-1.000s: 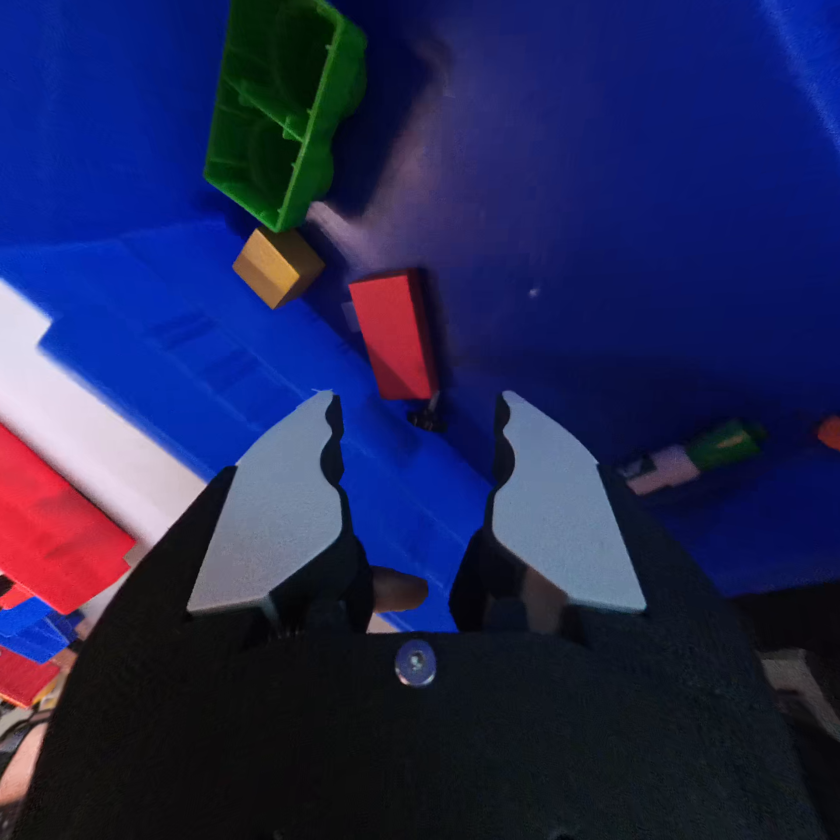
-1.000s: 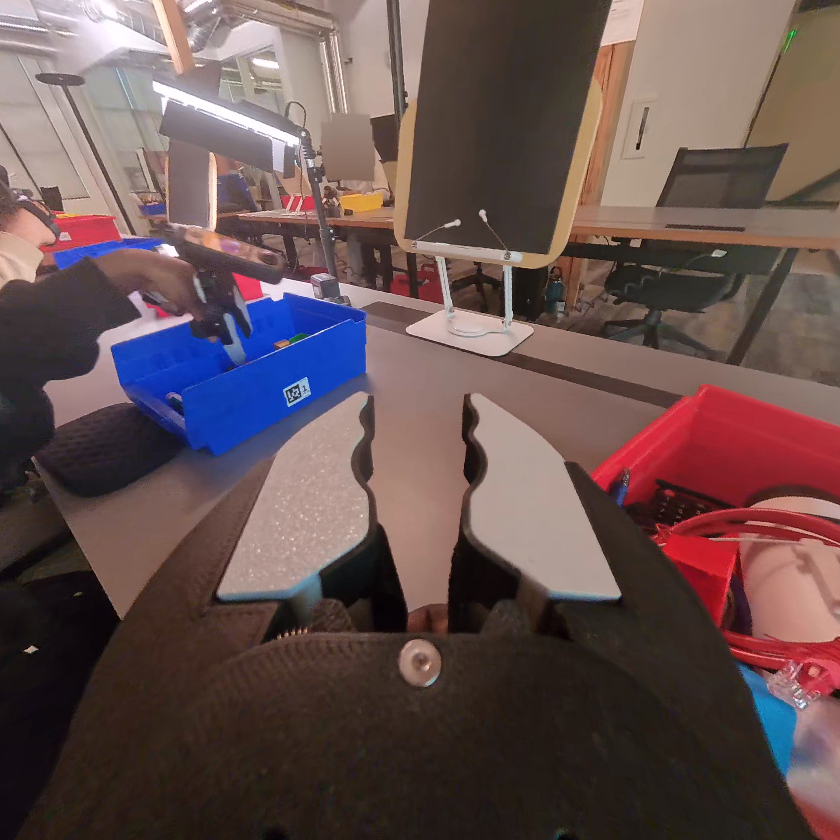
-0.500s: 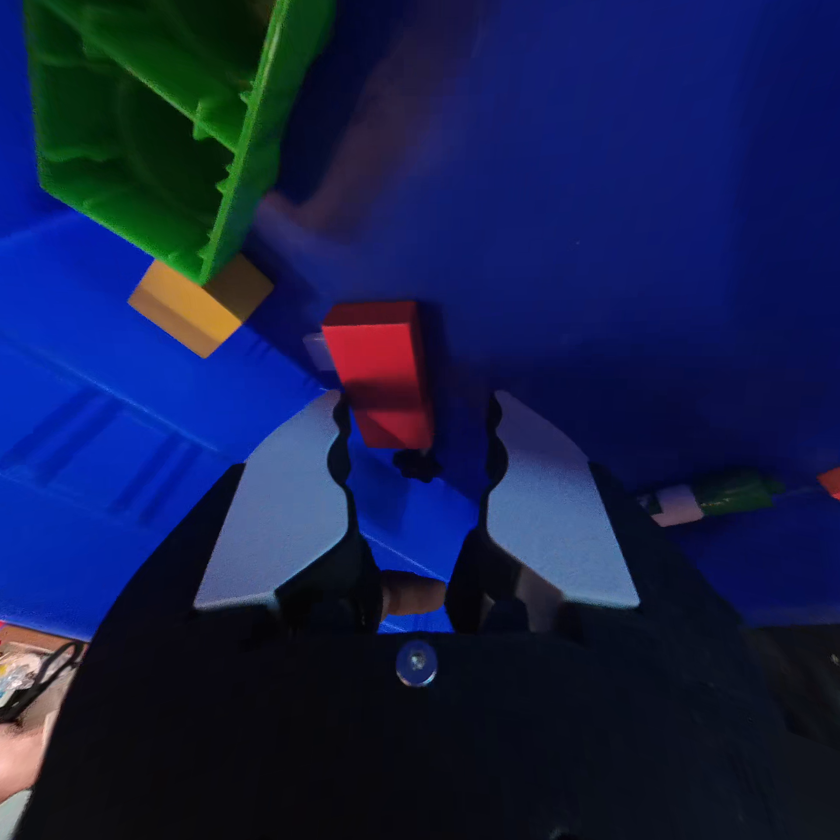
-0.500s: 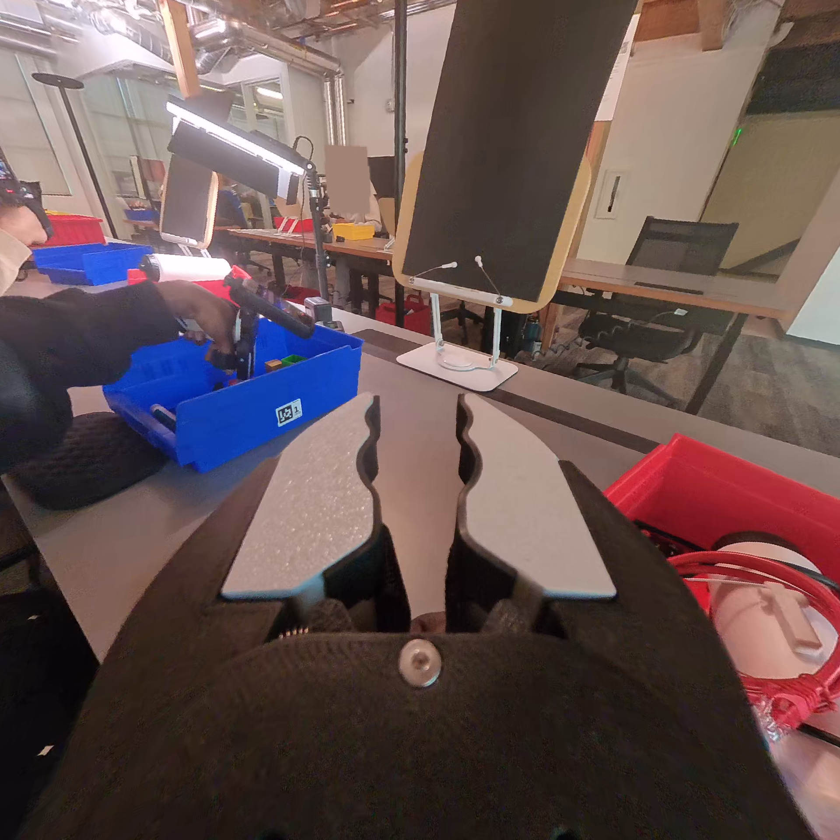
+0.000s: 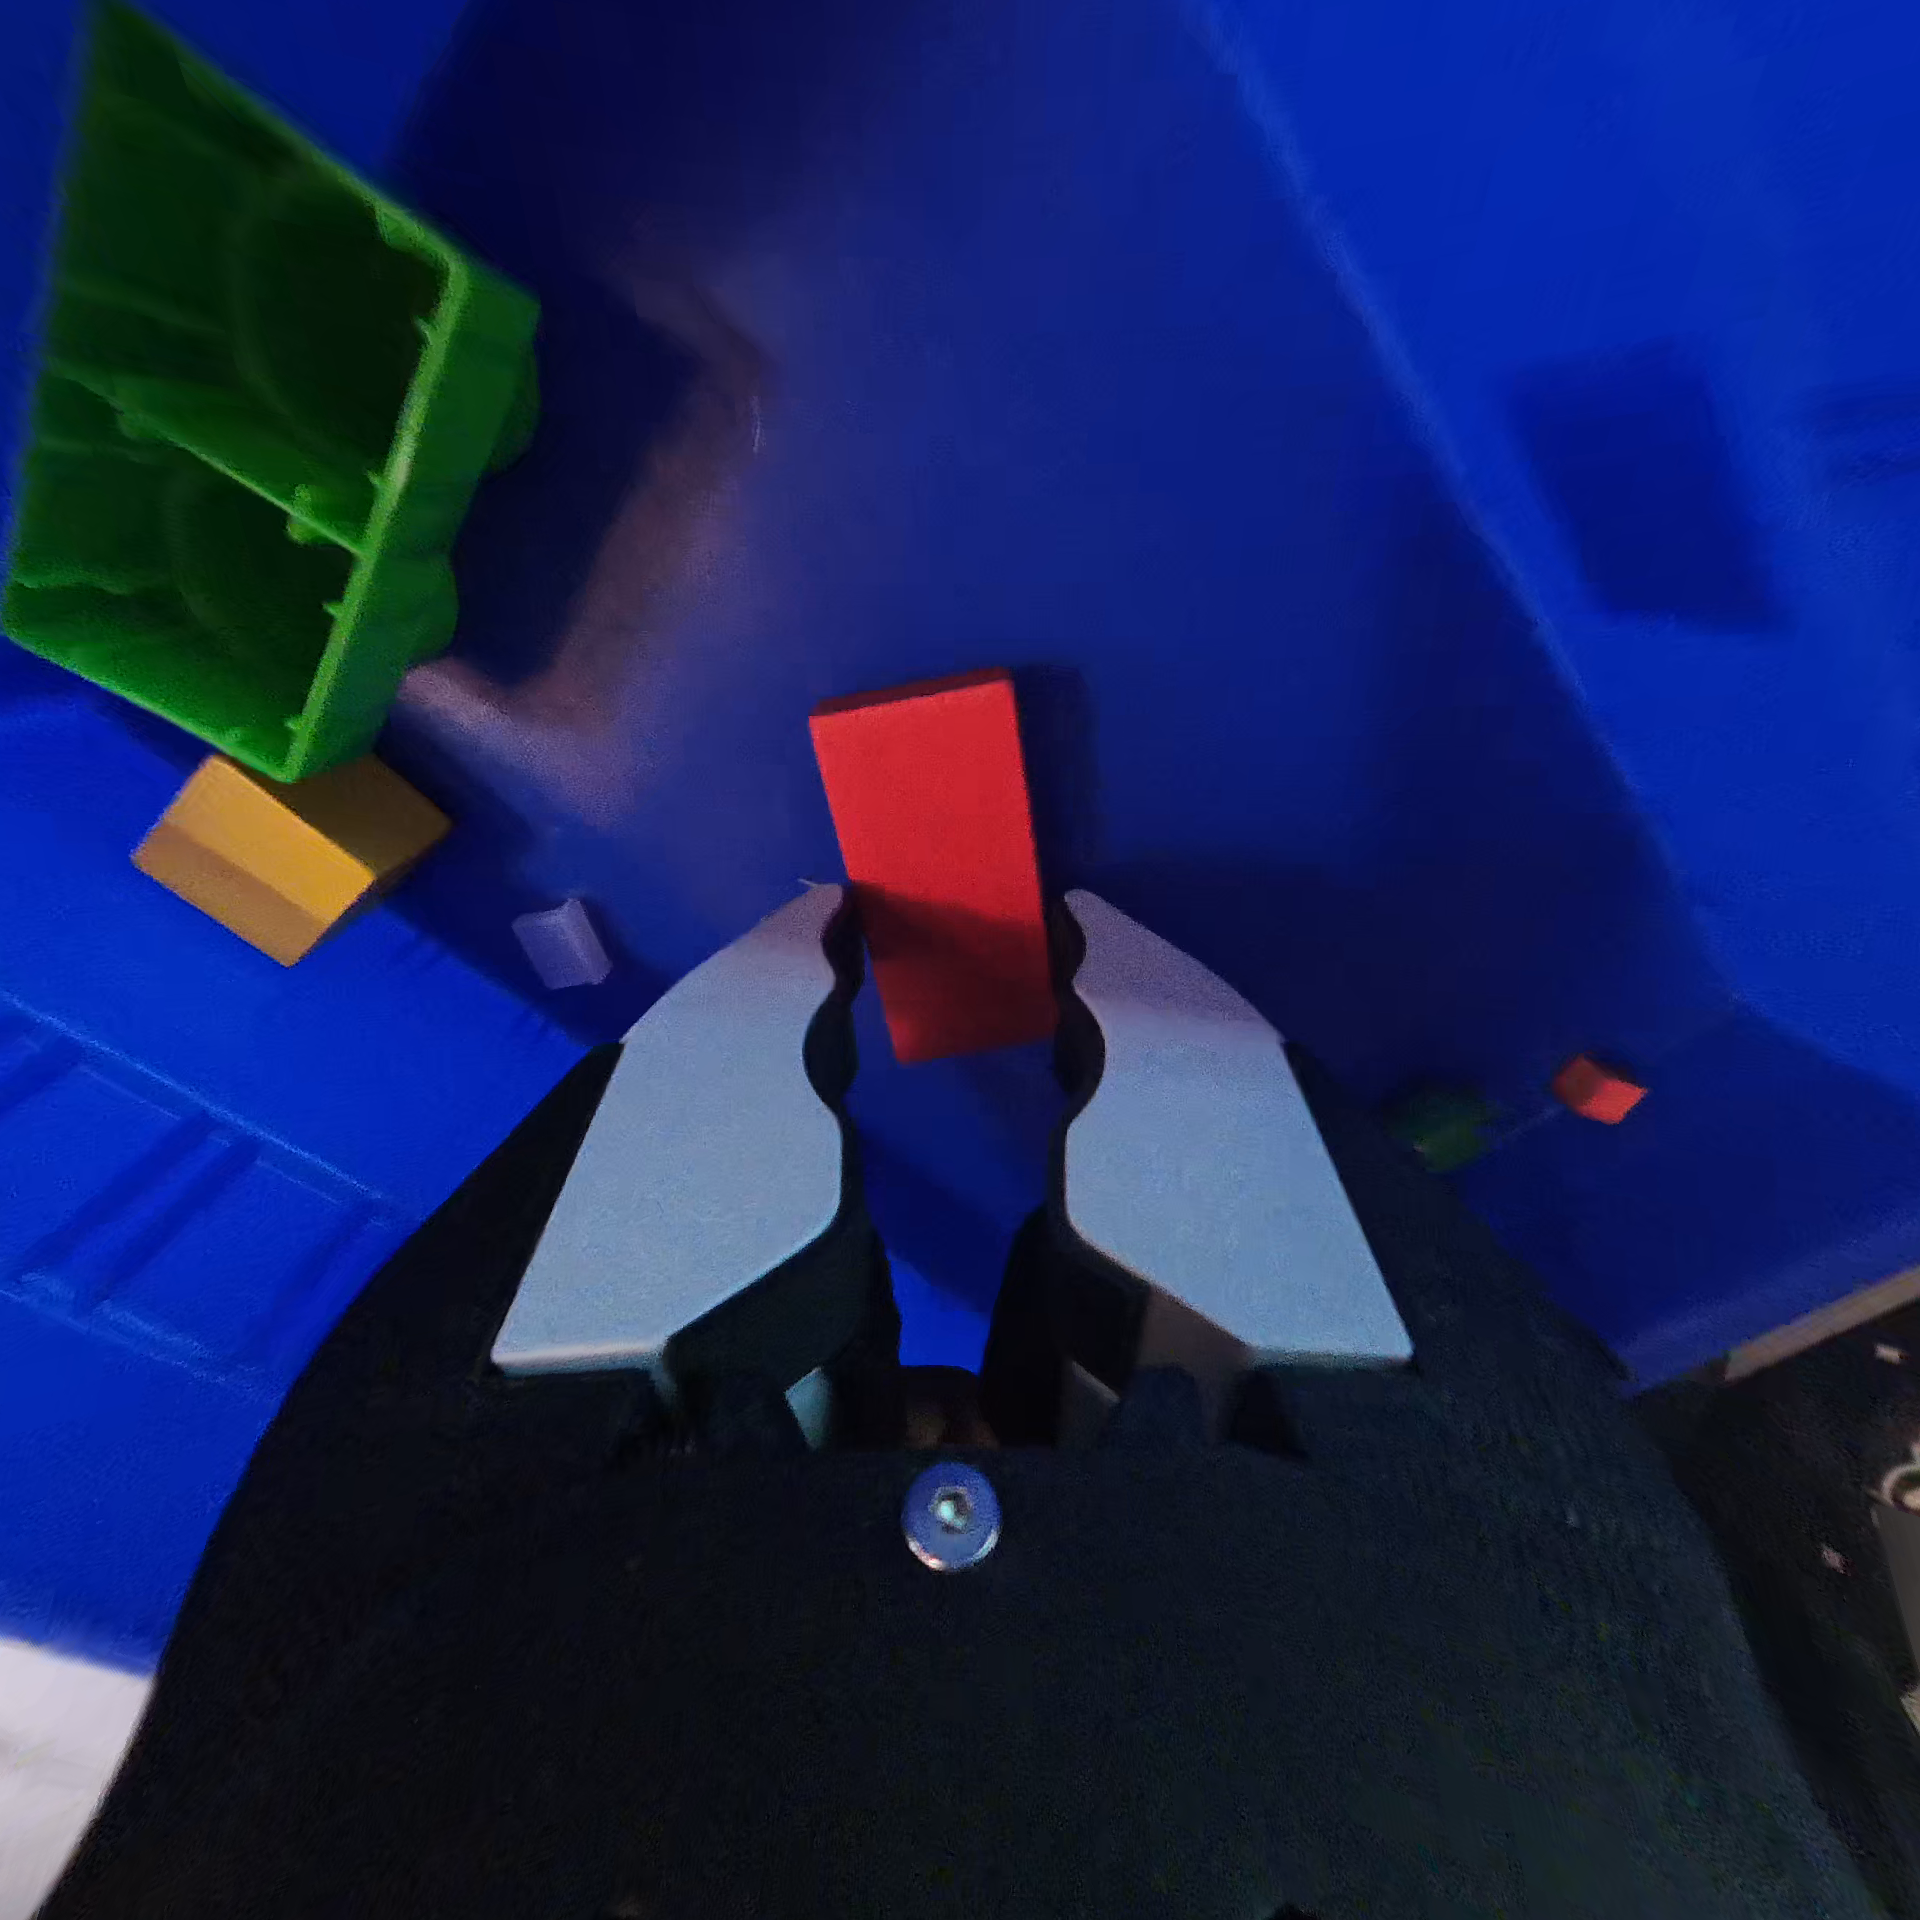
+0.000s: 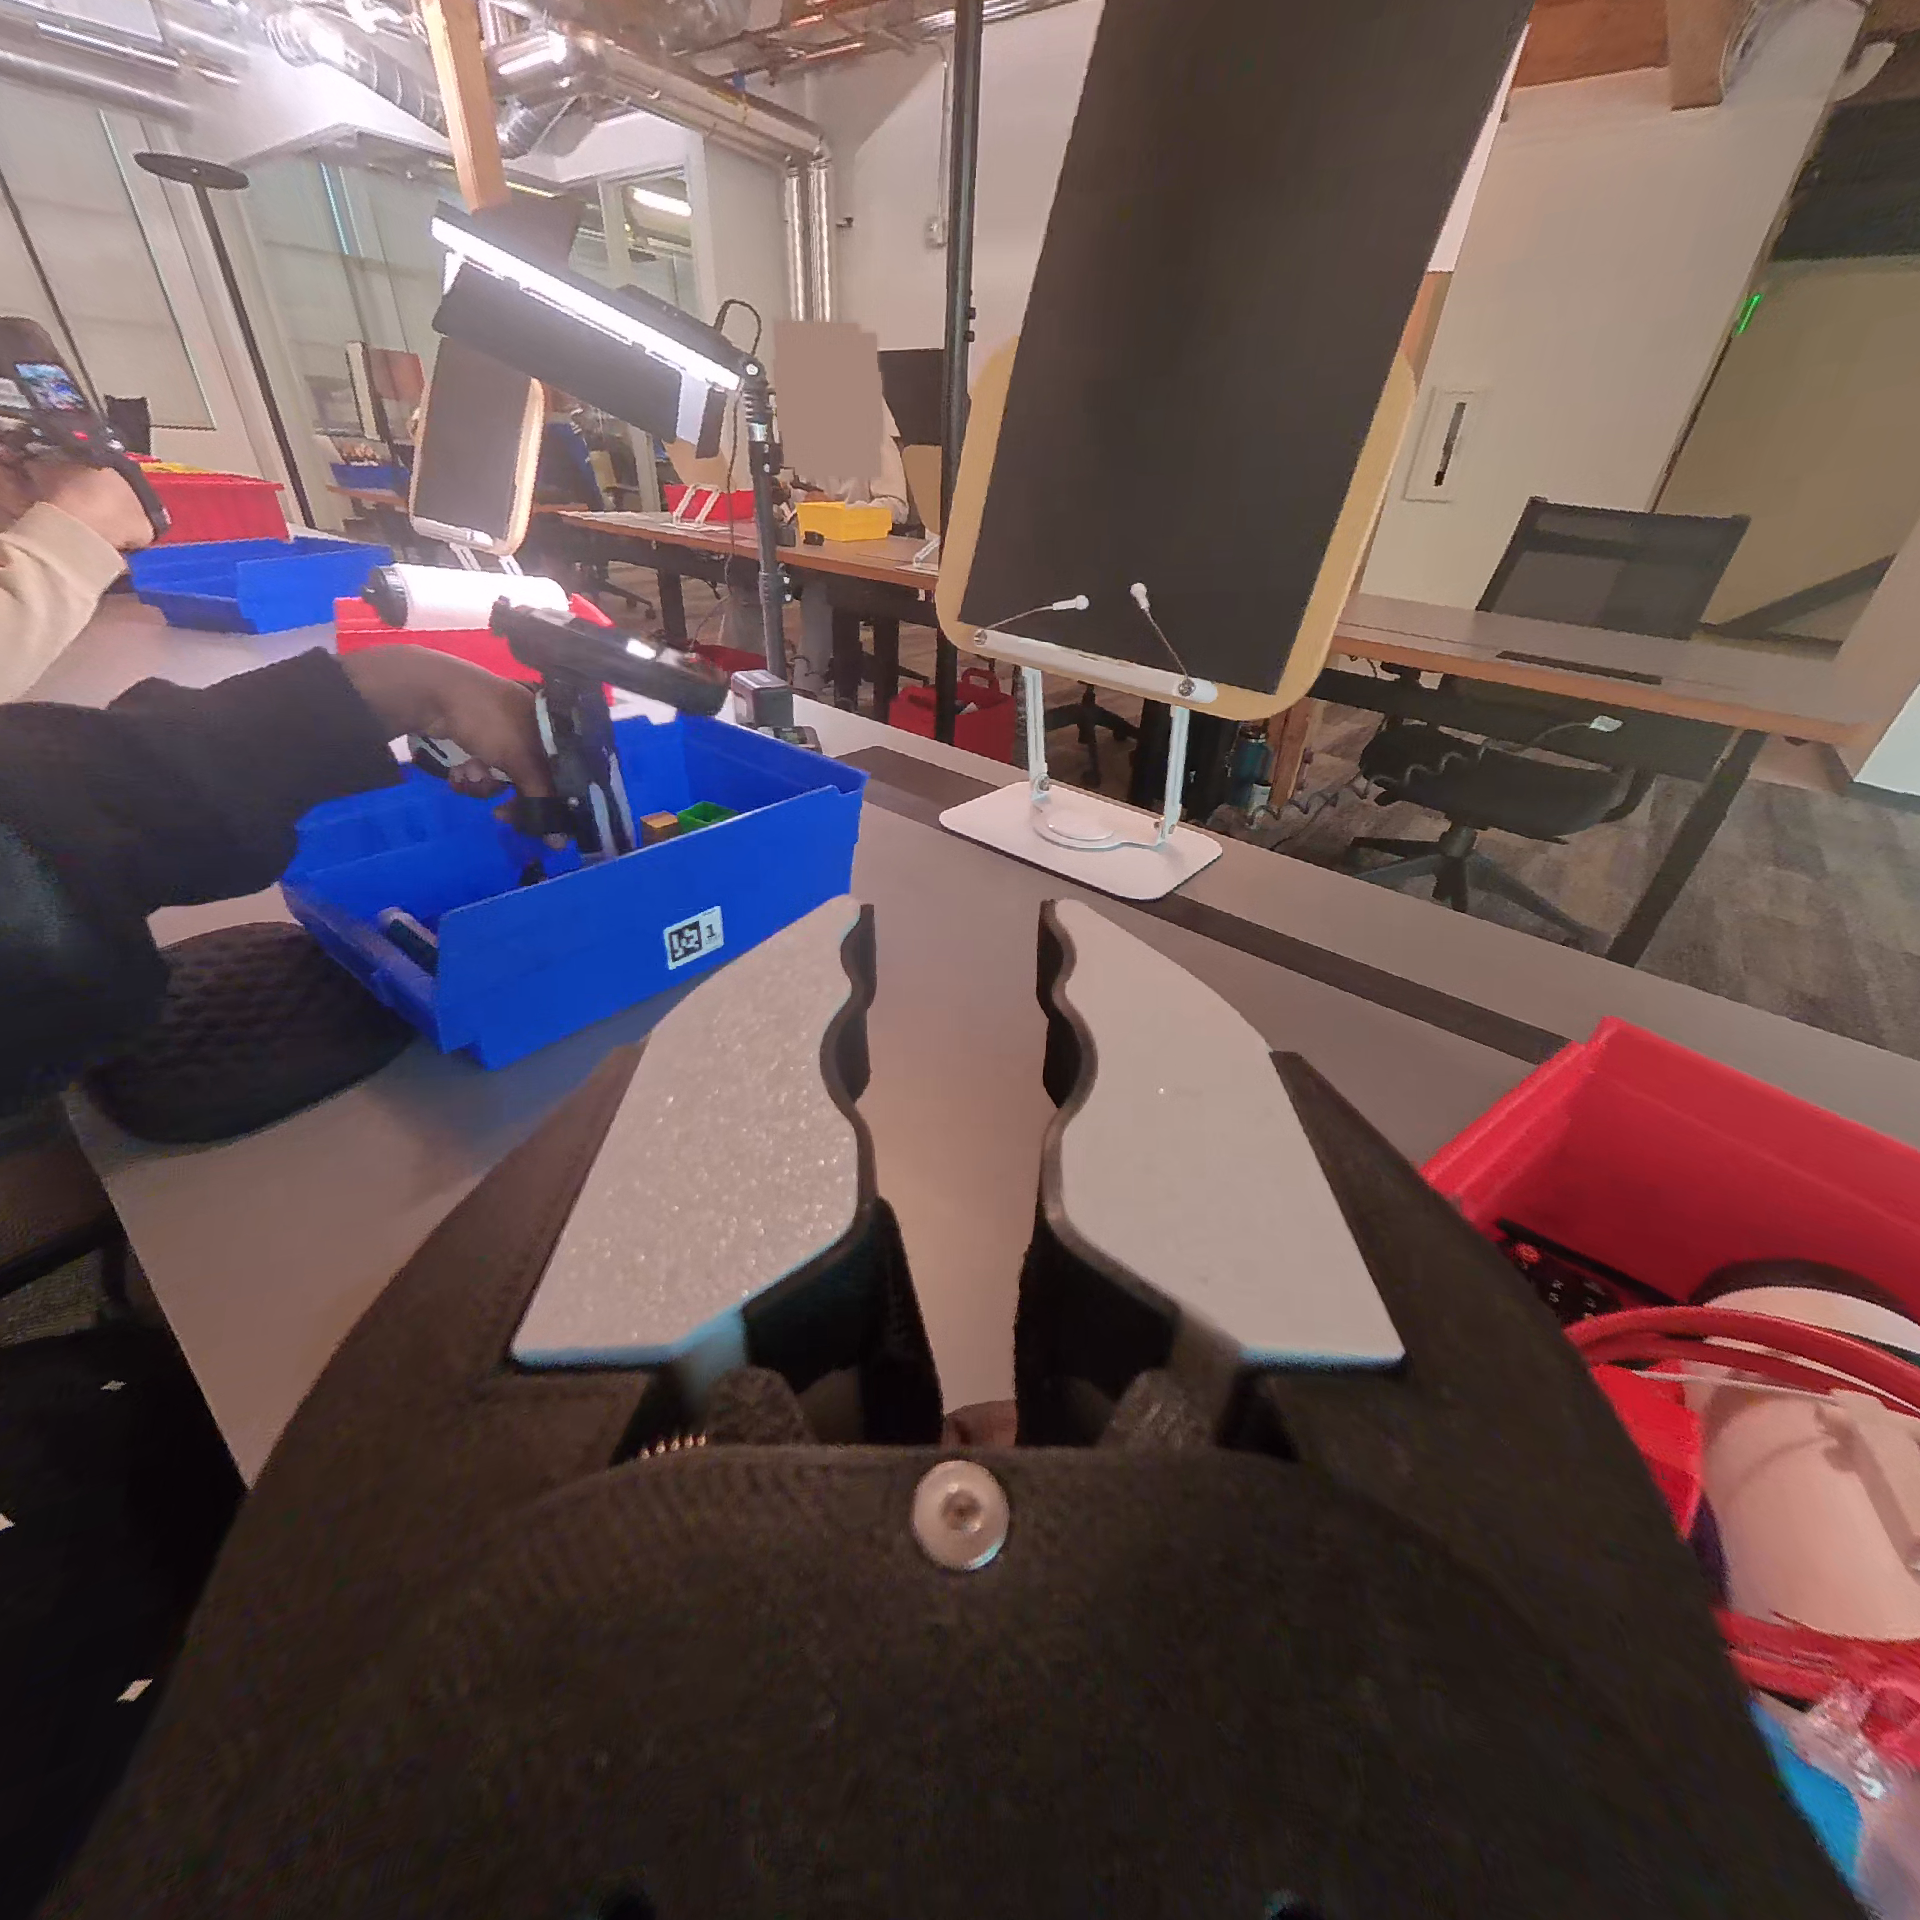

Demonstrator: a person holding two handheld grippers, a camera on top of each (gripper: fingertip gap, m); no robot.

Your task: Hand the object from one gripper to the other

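left tongs [image 5: 951,914] down inside blue bin [image 5: 1351,520], fingers clamped on red rectangular block [image 5: 935,831] | green brick [image 5: 239,499] and yellow cube [image 5: 281,852] lie to its left | right tongs [image 6: 951,935] empty, fingers apart, above grey counter [image 6: 935,1039], well apart from bin

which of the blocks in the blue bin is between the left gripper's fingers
The red block, flat and oblong, sits between the left gripper fingertips; the yellow block and green brick lie off to the side.
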